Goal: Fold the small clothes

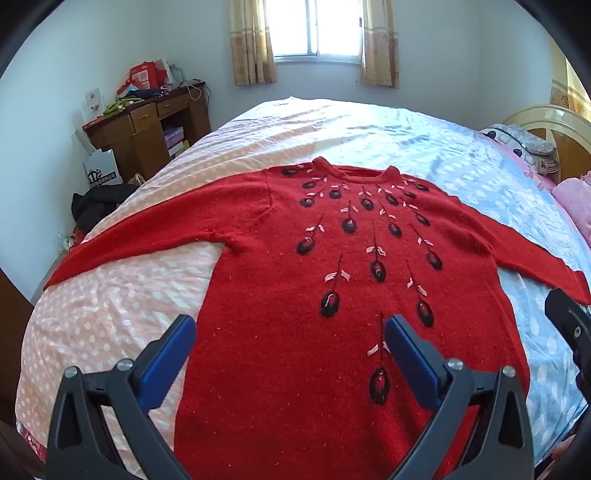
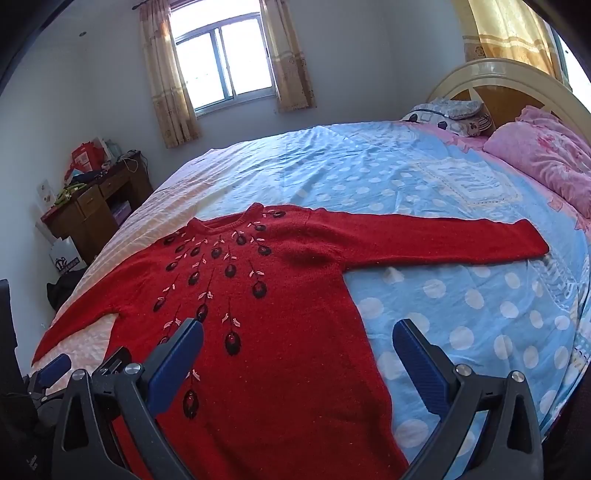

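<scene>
At the bottom of each wrist view the left gripper (image 1: 290, 330) and right gripper (image 2: 297, 334) hang spread wide and empty above the red sweater (image 1: 332, 277), lying flat mid-frame, sleeves outstretched, on the polka-dot bed (image 2: 480, 295), window (image 1: 314, 29) beyond.

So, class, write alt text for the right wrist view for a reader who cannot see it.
A red sweater with dark flower embroidery lies flat, sleeves spread, on a bed with a blue and pink dotted sheet. The right gripper hovers above it, blue fingers wide apart and holding nothing, with a curtained window behind.
</scene>
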Action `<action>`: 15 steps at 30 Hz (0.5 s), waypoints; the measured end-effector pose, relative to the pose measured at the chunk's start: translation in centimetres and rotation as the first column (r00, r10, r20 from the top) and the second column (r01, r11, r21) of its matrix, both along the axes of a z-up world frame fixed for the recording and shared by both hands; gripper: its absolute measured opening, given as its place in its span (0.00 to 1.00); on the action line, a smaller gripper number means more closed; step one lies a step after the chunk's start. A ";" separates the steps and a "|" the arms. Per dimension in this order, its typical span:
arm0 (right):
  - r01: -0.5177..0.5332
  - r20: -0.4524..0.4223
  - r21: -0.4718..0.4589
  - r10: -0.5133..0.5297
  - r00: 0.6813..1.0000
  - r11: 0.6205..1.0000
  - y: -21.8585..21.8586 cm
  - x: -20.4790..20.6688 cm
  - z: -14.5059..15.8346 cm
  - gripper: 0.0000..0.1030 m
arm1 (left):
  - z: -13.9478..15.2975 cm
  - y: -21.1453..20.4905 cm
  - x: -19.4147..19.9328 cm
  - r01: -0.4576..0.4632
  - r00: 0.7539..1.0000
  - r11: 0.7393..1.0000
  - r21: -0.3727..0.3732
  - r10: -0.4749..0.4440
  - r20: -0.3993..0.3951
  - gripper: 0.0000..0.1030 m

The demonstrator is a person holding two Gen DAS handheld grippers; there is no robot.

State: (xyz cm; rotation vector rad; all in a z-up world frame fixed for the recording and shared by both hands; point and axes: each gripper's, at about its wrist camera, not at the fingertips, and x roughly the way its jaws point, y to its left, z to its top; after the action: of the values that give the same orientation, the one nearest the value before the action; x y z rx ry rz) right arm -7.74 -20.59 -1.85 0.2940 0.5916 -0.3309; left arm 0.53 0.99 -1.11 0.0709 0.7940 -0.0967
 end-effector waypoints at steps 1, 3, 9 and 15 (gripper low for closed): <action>-0.001 -0.001 -0.002 0.001 1.000 1.000 0.1 0.1 0.0 0.99 | 0.1 0.0 0.0 0.000 1.000 1.000 -0.002 0.000 0.000 1.00; -0.003 -0.003 -0.005 0.003 1.000 1.000 0.2 0.1 0.0 0.99 | 0.0 -0.1 0.0 0.000 1.000 1.000 -0.002 0.000 0.000 1.00; -0.006 -0.005 -0.012 0.005 1.000 1.000 0.6 0.3 0.1 0.99 | 0.0 -0.1 -0.1 0.001 1.000 1.000 -0.001 -0.001 -0.001 1.00; -0.003 -0.005 -0.012 0.003 1.000 1.000 0.5 0.3 0.1 0.99 | 0.0 -0.3 -0.1 0.003 1.000 1.000 0.001 -0.003 -0.001 1.00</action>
State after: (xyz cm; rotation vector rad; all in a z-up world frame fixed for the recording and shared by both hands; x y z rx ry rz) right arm -7.46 -20.06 -1.78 0.2810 0.5953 -0.3318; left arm 0.43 0.72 -1.14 0.0732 0.7951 -0.0992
